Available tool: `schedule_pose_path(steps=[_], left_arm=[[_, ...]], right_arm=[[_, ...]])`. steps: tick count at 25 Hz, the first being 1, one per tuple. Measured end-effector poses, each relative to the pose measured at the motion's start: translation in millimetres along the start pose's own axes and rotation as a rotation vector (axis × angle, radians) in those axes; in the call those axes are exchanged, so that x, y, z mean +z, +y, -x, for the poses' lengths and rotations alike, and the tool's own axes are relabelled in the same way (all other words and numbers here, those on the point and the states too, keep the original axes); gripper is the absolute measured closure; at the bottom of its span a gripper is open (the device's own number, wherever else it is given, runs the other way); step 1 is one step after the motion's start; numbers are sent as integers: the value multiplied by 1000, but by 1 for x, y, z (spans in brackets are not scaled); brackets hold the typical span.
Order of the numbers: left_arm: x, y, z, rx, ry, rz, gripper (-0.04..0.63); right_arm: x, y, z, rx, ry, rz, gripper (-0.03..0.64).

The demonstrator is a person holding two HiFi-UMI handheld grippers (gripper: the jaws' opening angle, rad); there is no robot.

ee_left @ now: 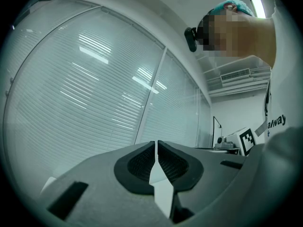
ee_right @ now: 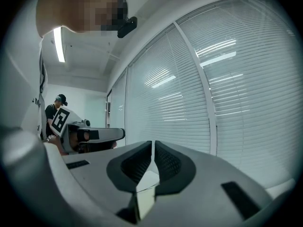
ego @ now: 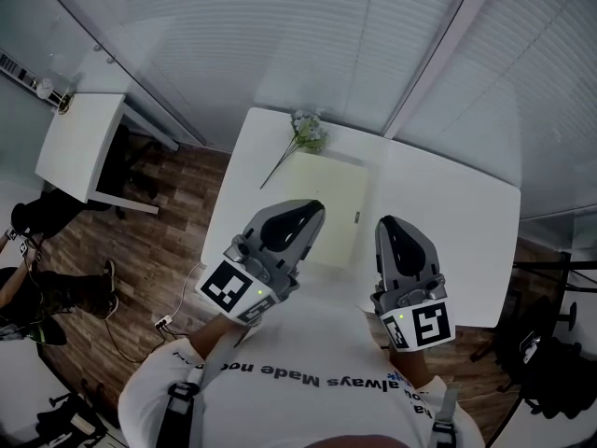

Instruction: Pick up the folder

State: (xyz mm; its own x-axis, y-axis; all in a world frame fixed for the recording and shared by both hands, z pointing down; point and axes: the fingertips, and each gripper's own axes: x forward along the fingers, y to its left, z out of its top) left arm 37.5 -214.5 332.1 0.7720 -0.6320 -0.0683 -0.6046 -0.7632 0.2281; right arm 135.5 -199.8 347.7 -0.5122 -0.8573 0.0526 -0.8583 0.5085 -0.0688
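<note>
With left hand-held gripper (ego: 311,210) and right hand-held gripper (ego: 392,229) both pressed together, empty, near the folder (ego: 328,199) lying flat on the worktop (ego: 457,213): spread jaws, drop low, pinch the near edge squarely, lift level.

folder (ego: 328,203) | pale yellowish, looks closed | lying flat | roughly mid white table (ego: 452,217), kinda toward the back

The head view looks steeply down on the bench (ego: 448,203). Each gripper view sits close behind its own jaws, facing level toward the blinds (ee_left: 85,79) — the left one apparently catching the right gripper (ee_left: 222,147) at its edge, the right one the left gripper (ee_right: 118,135).
</note>
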Motion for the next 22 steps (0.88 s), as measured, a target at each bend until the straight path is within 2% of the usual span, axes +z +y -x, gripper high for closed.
schedule_pose_path(steps=[14,22], left_arm=[[16,18,17,-27,3,-25,572],[8,20,15,-42,24,-15,572]], right_arm=[[11,22,-11,-36,-11,7,592],[3,22,-14,-49,11,4,592]])
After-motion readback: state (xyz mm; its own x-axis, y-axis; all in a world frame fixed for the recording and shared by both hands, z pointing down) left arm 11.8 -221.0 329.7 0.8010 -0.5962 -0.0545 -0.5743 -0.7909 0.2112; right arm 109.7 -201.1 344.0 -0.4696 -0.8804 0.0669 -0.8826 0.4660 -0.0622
